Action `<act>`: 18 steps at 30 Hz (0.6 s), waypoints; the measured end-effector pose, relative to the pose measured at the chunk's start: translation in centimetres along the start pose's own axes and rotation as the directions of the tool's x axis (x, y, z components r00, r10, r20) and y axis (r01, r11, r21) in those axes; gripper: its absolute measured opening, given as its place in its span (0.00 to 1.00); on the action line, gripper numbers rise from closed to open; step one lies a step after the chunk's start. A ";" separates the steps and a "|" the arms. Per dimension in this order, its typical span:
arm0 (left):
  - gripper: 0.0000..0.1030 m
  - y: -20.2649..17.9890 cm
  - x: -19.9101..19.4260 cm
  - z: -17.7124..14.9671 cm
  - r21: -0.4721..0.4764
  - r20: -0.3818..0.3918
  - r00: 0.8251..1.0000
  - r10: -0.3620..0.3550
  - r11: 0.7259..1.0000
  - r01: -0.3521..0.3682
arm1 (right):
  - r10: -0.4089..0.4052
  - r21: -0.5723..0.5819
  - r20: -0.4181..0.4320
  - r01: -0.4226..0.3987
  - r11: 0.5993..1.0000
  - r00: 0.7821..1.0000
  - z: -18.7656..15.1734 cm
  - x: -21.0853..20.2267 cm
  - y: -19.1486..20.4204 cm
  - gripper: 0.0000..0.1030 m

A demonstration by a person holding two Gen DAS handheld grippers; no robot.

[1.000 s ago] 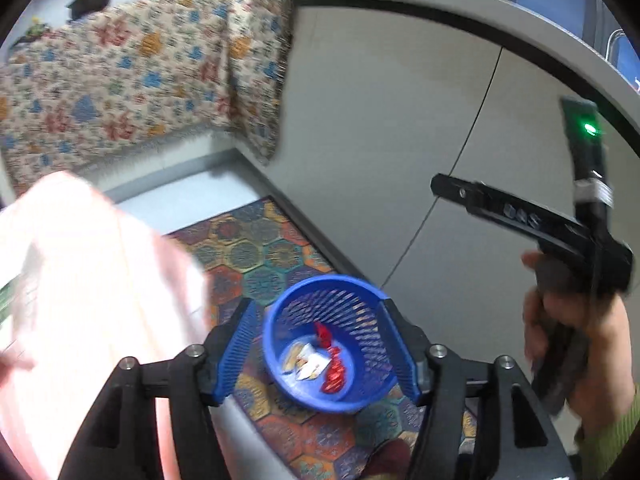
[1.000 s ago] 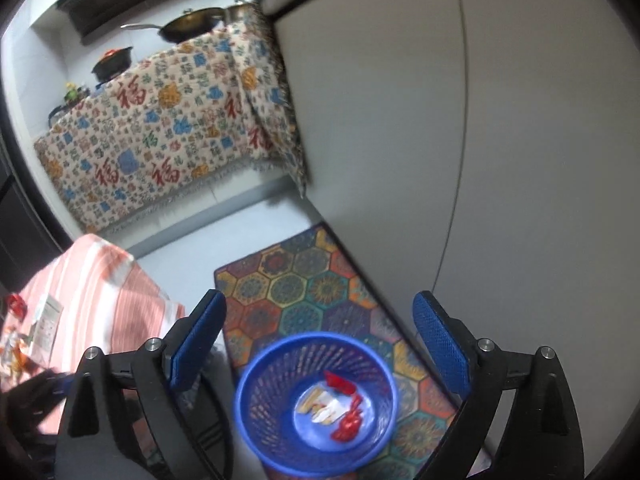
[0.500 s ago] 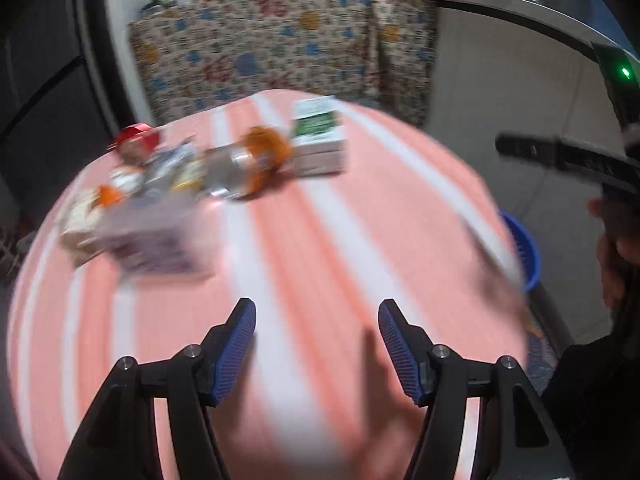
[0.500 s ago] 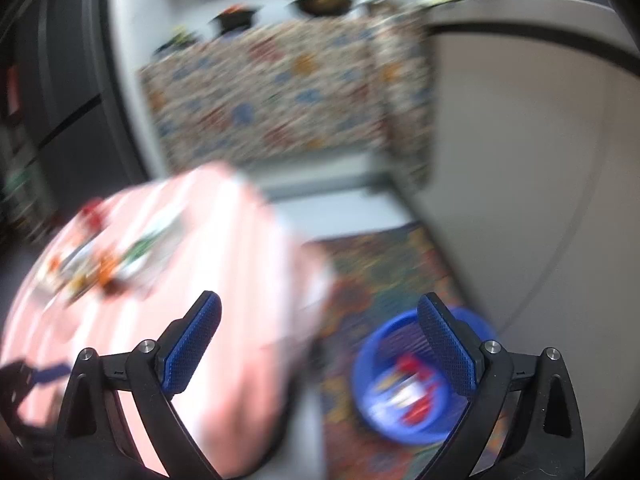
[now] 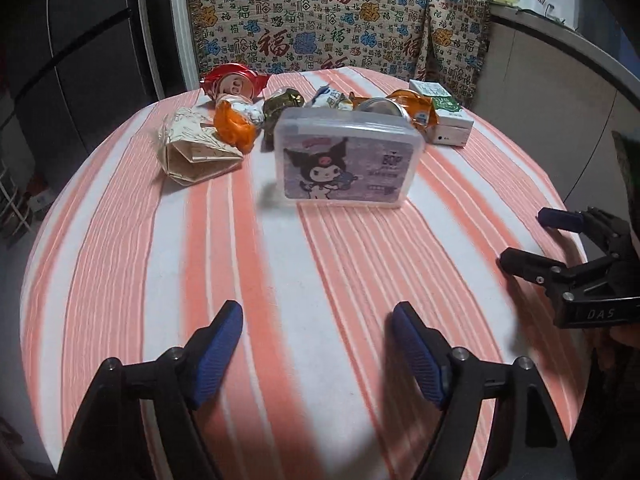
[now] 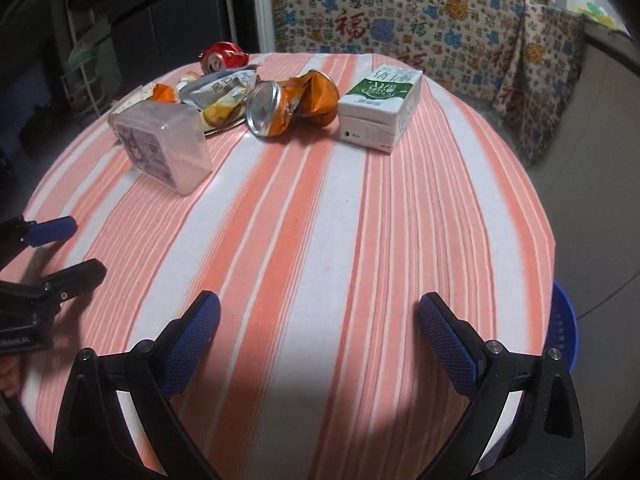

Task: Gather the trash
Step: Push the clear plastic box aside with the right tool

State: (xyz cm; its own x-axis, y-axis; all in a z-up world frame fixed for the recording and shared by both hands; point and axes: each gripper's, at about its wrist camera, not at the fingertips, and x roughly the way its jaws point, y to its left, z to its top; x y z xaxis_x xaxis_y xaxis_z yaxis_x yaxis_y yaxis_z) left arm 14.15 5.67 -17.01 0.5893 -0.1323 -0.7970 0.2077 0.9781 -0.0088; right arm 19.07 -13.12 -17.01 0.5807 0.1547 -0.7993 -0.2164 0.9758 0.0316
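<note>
Trash lies at the far side of a round table with an orange-striped cloth (image 5: 280, 280): a clear plastic box with a cartoon print (image 5: 346, 162) (image 6: 162, 146), a crushed orange can (image 6: 290, 106), a milk carton (image 6: 380, 108) (image 5: 442, 118), a red can (image 5: 232, 80) (image 6: 220, 58), a folded paper wrapper (image 5: 192, 152) and foil wrappers (image 6: 222, 94). My left gripper (image 5: 316, 352) is open and empty over the near table, short of the box. My right gripper (image 6: 320, 340) is open and empty, also over the near table. Each gripper shows in the other's view.
The blue trash basket (image 6: 564, 328) peeks out below the table's right edge. A patterned cloth (image 5: 328, 32) covers the counter behind the table. Dark cabinets (image 5: 80, 60) stand at the left. A grey counter front (image 5: 560, 80) runs along the right.
Both grippers have swung from above the blue basket on the floor to over the table, facing the trash. Both stay open and empty.
</note>
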 end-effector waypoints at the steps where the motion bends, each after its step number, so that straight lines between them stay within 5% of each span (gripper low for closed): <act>1: 0.80 0.2 0.2 0.2 0.011 -0.003 1.000 0.008 1.000 -0.008 | 0.007 -0.009 0.002 -0.006 1.000 1.000 -0.2 -0.2 0.5 0.97; 6: 0.86 3.0 0.5 0.4 -0.053 0.002 1.000 0.016 0.998 -0.016 | 0.156 -0.083 0.026 -0.154 0.985 0.987 0.9 -0.8 2.3 0.97; 16: 0.87 2.5 0.5 0.1 -0.041 0.008 0.999 0.039 0.998 -0.038 | 0.288 -0.390 -0.003 -0.266 0.882 0.958 8.1 2.6 9.3 0.96; 18: 0.87 2.6 0.4 0.1 -0.042 0.008 0.999 0.037 0.998 -0.037 | 0.323 -0.379 -0.028 -0.309 0.872 0.946 8.9 3.3 9.9 0.84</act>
State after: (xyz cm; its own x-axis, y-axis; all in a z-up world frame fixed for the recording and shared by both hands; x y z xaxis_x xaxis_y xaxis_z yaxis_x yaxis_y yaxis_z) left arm 15.03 8.15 -17.34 0.6029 -0.0973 -0.7918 0.1530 0.9882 -0.0050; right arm 25.87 -1.58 -13.98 0.4579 0.4568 -0.7626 -0.6654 0.7450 0.0468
